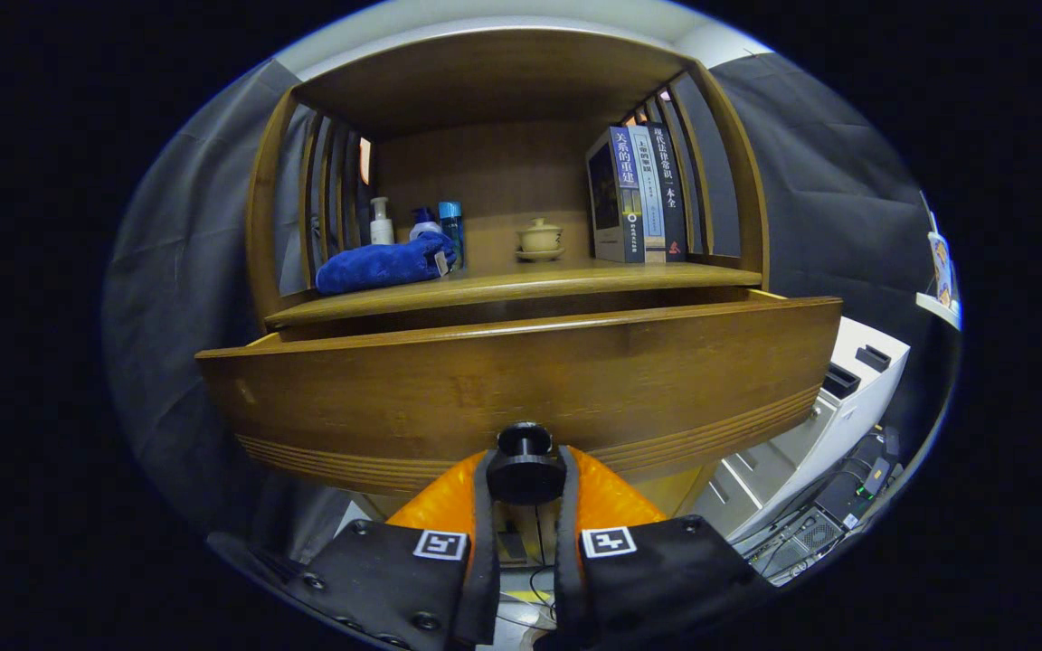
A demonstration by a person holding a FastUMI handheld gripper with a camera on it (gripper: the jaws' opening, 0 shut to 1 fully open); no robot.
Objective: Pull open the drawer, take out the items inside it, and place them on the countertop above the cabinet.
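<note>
Booth: dark cloth walls; wooden cabinet fills the middle; white unit at 4 o'clock of it.
Countertop: blue towel at 9 o'clock, bottles behind it, lidded cup at centre, books at 3 o'clock.
Drawer: pulled partly out below the countertop; inside hidden behind its front, contents cannot be told.
Knob: dark, round, at 6 o'clock on the drawer front.
Gripper: fingers pinched on the knob, one on each side.
Handling, drawer: judged stiff wood, fairly heavy, likely slides straight; the knob is the sole hold, small and smooth, so it may slip if pulled off-axis.
Handling, items: unknown; judge grip once the drawer is further out.
Placing room: bare strip at the countertop front, 6 o'clock of the cup.
</note>
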